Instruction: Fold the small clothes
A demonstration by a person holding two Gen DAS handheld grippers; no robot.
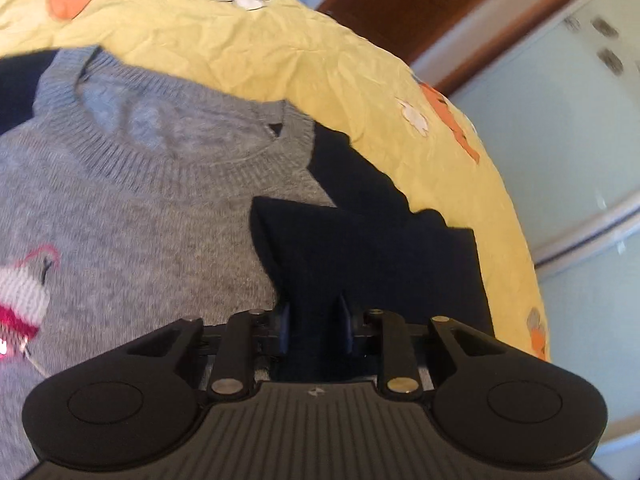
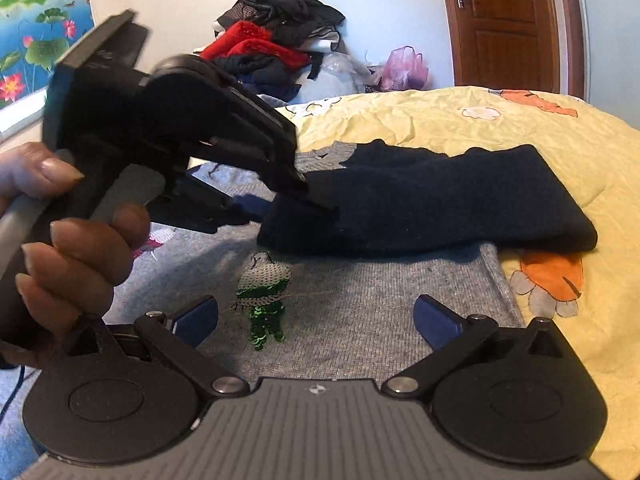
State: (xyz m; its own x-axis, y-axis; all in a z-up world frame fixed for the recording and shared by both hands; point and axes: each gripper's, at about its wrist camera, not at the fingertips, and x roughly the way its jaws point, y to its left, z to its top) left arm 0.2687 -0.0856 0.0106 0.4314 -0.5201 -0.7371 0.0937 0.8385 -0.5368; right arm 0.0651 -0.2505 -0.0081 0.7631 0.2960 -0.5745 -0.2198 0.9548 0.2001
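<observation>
A small grey knit sweater (image 1: 140, 208) with dark navy sleeves lies flat on a yellow bedsheet (image 1: 280, 48). My left gripper (image 1: 314, 320) is shut on the end of one navy sleeve (image 1: 360, 248), which lies folded in over the grey body. In the right wrist view the same sleeve (image 2: 420, 208) stretches across the sweater (image 2: 360, 300), and the left gripper (image 2: 316, 196) pinches its near end, held by a person's hand (image 2: 72, 264). My right gripper (image 2: 316, 316) hovers open over the grey front, near a green sequin motif (image 2: 264, 296), with nothing between its fingers.
A pile of black and red clothes (image 2: 276, 40) and a pink plastic bag (image 2: 404, 68) sit beyond the bed's far end. A brown door (image 2: 500, 20) is at the back right. The bed's edge runs along the right in the left wrist view, with pale floor (image 1: 580, 160) beyond.
</observation>
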